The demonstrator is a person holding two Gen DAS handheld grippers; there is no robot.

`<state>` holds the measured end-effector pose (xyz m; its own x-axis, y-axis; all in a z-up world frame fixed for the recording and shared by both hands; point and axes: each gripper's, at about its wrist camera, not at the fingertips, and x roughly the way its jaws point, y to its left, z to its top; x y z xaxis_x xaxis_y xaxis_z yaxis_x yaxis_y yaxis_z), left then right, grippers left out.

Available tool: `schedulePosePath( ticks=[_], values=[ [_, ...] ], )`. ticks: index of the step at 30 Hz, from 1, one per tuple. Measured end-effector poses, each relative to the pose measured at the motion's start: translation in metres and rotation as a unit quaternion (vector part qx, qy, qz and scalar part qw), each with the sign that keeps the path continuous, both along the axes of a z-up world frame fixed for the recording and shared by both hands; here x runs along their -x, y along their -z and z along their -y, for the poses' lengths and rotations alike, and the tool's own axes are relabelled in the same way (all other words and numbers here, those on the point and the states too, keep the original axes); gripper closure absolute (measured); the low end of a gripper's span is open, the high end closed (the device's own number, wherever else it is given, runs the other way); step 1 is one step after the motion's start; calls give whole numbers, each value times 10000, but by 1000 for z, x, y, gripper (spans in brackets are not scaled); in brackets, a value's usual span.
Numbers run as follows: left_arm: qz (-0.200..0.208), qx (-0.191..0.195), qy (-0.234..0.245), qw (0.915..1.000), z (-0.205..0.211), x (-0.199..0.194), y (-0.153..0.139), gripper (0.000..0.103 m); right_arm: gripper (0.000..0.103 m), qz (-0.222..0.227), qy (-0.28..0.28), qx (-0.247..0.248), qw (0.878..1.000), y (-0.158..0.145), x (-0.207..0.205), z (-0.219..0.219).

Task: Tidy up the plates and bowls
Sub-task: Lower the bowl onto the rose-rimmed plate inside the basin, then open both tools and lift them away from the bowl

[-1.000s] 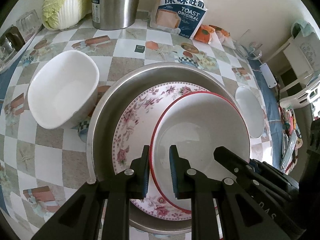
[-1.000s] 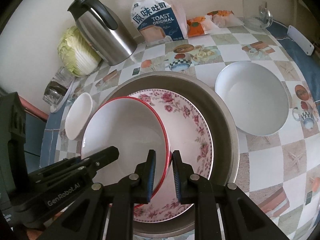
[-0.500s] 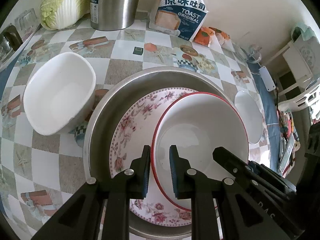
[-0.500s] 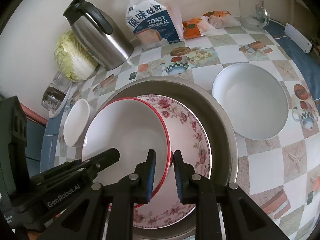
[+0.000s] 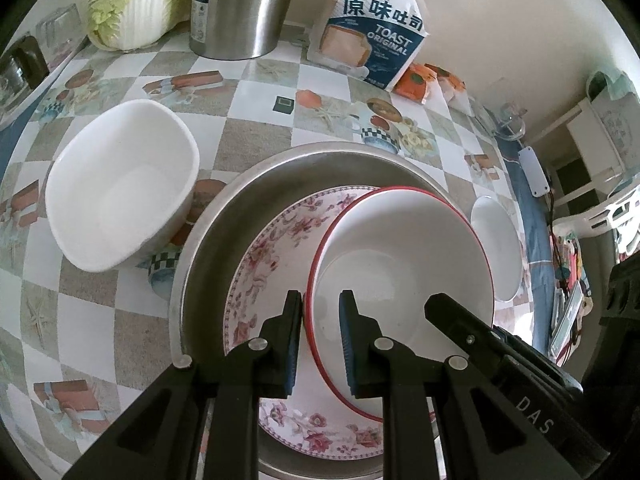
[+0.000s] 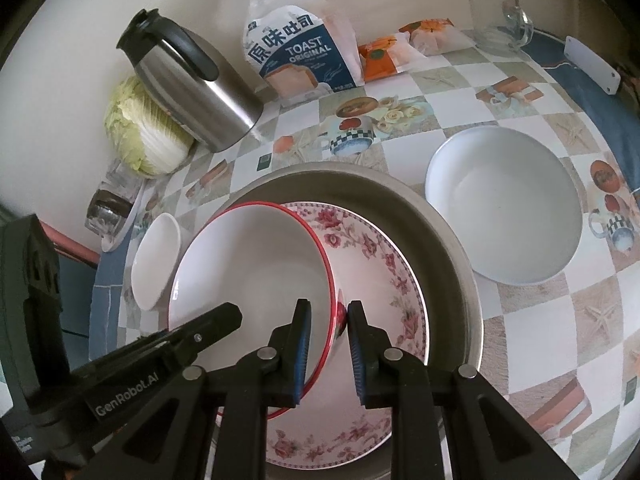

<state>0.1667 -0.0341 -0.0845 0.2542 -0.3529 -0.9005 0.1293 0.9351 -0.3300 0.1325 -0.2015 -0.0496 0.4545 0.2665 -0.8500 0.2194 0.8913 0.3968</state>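
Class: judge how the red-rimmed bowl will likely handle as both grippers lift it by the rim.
The red-rimmed bowl looks glazed, so probably slippery between the fingers. It seems rigid ceramic, likely fragile if dropped onto the floral plate. Gripped at opposite rims, it may tilt.

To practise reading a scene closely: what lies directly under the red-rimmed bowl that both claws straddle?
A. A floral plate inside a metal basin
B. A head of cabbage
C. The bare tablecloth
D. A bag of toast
A: the red-rimmed bowl sits tilted over the floral plate, which lies inside the metal basin; the left claw and right claw each straddle the bowl's rim.
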Motion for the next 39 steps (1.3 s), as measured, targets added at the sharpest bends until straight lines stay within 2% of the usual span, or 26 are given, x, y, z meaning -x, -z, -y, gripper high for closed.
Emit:
schedulePosePath(
  ticks=[18, 24, 27, 29, 36, 39],
  values=[
    [-85, 141, -229, 9996, -11, -2, 1, 83, 81, 36, 83, -218, 9997, 2, -6, -4],
    [-71, 72, -240, 9997, -10, -2, -2, 79, 81, 59, 101, -246, 9996, 1, -5, 0],
    [-9, 35, -278, 9996, -13, -2, -8, 70, 81, 113, 144, -130, 9997, -6, -4, 2],
    [26, -28, -328, 9995, -15, -2, -12, 64, 76, 153, 184, -102, 9997, -10, -3, 4],
    [184, 4, -494, 9986, -24, 3, -31, 62, 74, 463, 290, 166, 9984, -44, 4, 17],
    [340, 24, -514, 9981, -26, 7, -42, 50, 72, 673, 315, 223, 9970, -62, 9, 20]
  ],
)
